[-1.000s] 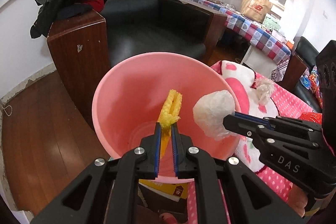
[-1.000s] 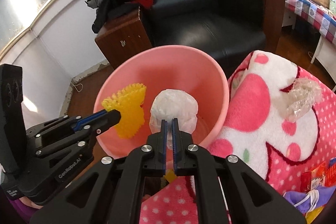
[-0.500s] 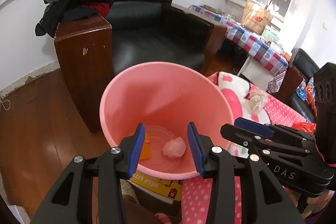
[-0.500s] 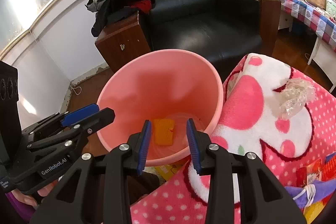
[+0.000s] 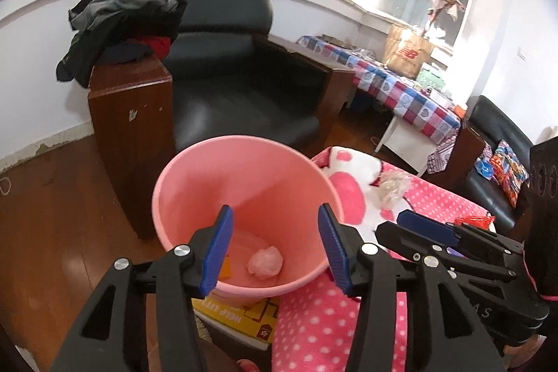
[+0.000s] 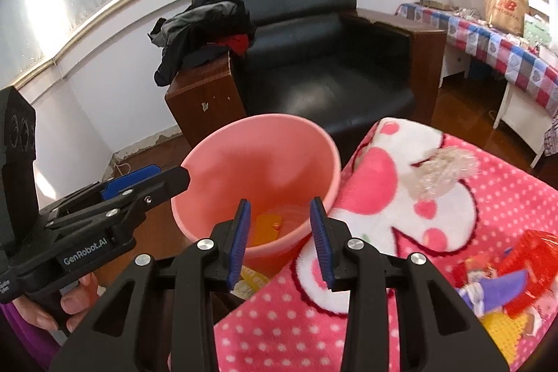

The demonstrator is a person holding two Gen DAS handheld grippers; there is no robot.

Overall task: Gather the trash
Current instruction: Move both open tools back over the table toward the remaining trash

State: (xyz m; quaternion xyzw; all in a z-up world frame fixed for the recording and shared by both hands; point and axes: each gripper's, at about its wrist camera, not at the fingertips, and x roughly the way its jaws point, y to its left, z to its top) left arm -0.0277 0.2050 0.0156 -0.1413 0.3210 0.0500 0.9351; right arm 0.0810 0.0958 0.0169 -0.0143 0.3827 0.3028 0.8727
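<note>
room first: white wall with a curved window band across the top of both frames, brown wood floor (image 5: 52, 208) at the left, a black armchair (image 5: 230, 82) at centre with wooden arm boxes and dark clothes (image 5: 118, 23) heaped on the left one. in the upper right, a checked cloth (image 5: 401, 89) covers a low white stand, with a brown paper bag (image 5: 406, 53) on it.

the pink blanket (image 6: 401, 267) with white dots fills the lower right; whether it covers a desk or a bed i cannot tell. the pink bin (image 5: 244, 218) stands at centre just beside the blanket's edge, which seems chosen so trash needs only a short carry. a yellow box (image 5: 240, 312) lies under or beside it.

in the bin lie a white wad (image 5: 265, 262) and a yellow piece (image 6: 268, 225), so two bits look collected. a clear crumpled wrap (image 6: 443, 175) lies on the blanket at right, and red and coloured packets (image 6: 516, 267) at the lower right; these likely remain to be picked.

the left tool (image 5: 273, 253) hangs over the bin, its jaws opening wide with nothing between them. the right tool (image 6: 279, 239) is spread partway and empty, over the bin's near rim.
</note>
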